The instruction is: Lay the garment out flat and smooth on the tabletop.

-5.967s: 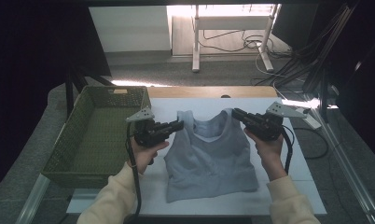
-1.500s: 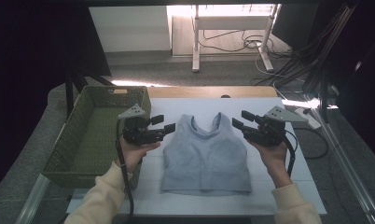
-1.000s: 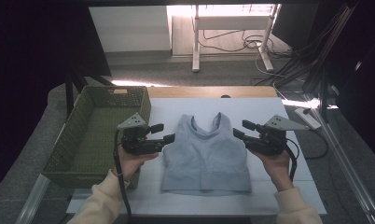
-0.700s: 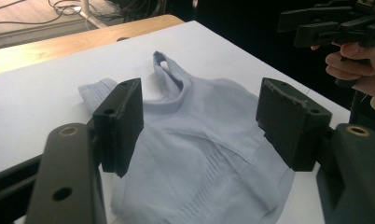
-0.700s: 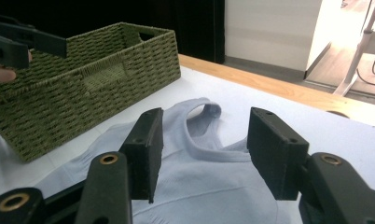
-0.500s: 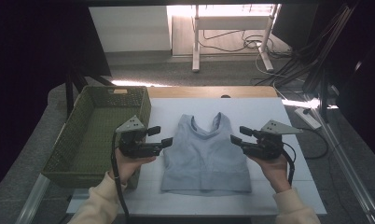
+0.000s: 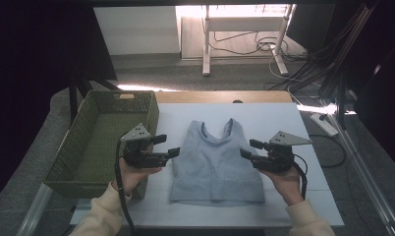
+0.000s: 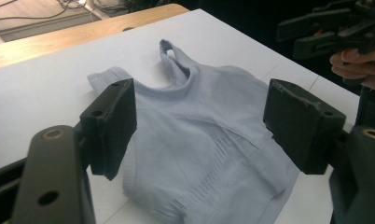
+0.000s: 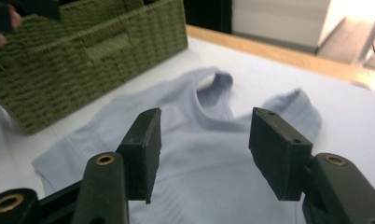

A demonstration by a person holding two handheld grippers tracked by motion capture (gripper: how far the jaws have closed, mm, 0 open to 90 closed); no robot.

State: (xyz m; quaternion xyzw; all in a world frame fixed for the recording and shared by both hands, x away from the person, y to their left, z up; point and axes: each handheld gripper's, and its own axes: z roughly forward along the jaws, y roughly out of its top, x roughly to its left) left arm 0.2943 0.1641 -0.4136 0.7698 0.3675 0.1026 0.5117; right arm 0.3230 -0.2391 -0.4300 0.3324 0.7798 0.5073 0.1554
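- A lab or test room set up for recording, dim at the edges.
- A white worktop (image 7: 284, 118) with a wooden edge stands on grey carpet (image 7: 185, 78).
- Loose cables (image 7: 244, 42) and a power strip (image 7: 324, 124) lie on the floor.
- A desk frame's white legs (image 7: 205, 44) stand behind.

Two black jaws of the right tongs (image 9: 204, 156) stand apart with nothing between them, above a pale blue tank top (image 9: 199, 154) lying flat on the white tabletop (image 9: 344, 112). A green woven basket (image 9: 83, 51) sits beside it.
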